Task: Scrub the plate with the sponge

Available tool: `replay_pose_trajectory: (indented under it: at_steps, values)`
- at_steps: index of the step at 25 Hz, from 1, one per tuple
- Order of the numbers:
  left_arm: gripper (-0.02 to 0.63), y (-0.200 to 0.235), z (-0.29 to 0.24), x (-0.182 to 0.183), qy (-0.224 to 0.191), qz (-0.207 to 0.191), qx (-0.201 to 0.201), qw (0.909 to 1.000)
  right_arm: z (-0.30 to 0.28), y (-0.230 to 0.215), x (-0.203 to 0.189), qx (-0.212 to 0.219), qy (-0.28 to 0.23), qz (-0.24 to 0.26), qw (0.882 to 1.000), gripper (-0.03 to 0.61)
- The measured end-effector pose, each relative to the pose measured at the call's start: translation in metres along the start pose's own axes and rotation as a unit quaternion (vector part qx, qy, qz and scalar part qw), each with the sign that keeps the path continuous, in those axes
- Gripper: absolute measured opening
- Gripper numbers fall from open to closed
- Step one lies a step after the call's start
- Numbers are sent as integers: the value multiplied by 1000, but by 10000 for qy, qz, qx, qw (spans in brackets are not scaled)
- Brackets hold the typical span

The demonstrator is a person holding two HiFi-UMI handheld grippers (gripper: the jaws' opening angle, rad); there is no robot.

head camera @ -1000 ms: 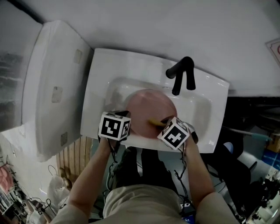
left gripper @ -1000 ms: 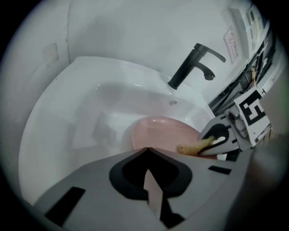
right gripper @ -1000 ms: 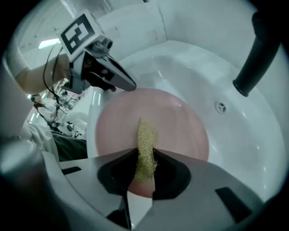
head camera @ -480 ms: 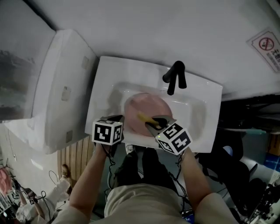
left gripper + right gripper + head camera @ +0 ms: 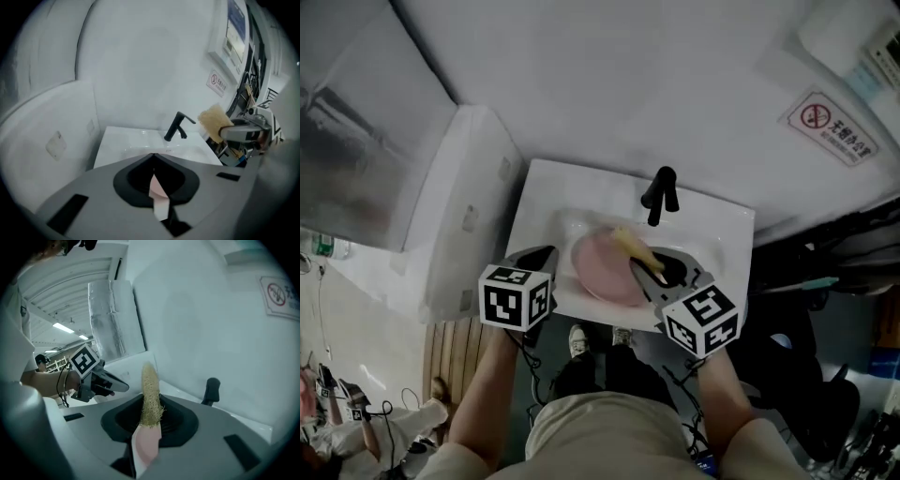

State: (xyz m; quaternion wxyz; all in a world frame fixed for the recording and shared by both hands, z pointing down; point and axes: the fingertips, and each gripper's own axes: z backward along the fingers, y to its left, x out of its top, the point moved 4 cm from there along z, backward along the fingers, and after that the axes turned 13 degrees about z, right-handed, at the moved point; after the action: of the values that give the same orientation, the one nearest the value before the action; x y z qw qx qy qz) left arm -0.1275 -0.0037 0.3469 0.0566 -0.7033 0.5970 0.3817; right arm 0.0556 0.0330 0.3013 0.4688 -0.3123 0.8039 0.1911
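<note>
The fingers (image 5: 212, 446) of the right gripper (image 5: 150, 420) were clamped on the sponge (image 5: 151, 390). The coarse yellow pad stood out past the tips, its long axis running on along them toward the wall. The left gripper (image 5: 157, 190) had its fingers (image 5: 97, 206) pinched shut on a thin pink edge, by every sign the left rim of the plate (image 5: 600, 272). The plate lay in the white sink (image 5: 546, 202), below the black faucet (image 5: 659, 195).

From overhead, the sponge sat over the plate's far right edge, between the plate and the faucet. The left gripper view showed it raised in open air to the right of the basin's rim, so it appeared clear of the plate rather than pressed on it.

The plate's open face therefore lay below the sponge-bearing fingers and to their left, back toward the person. The right hand, already over the dish, was the one placed to scrub. It would likely need to drop and sweep leftward with the sponge's broad side turned down. The left hand seemed set to steady the plate at its rim. A push toward that grip looked the likeliest way for the plate to slip.
</note>
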Motion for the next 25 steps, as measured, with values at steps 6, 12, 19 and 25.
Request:
replay_pose_trajectory:
  at_steps: [6,12,19,25]
  values:
    - [6,-40,59,50,-878,-650,-33,9940,50,-2,58,-454,-780,161,9958,86]
    - [6,-76,110,81,-1653,-1663,253,9718,95,5,99,-685,-1352,398,9876,86]
    - [6,-113,171,106,-2822,-1963,9,9391,142,17,140,-1097,-1895,813,9723,87]
    - [6,-136,220,111,-3472,-2046,-36,9152,183,29,162,-1411,-2413,1018,9547,87]
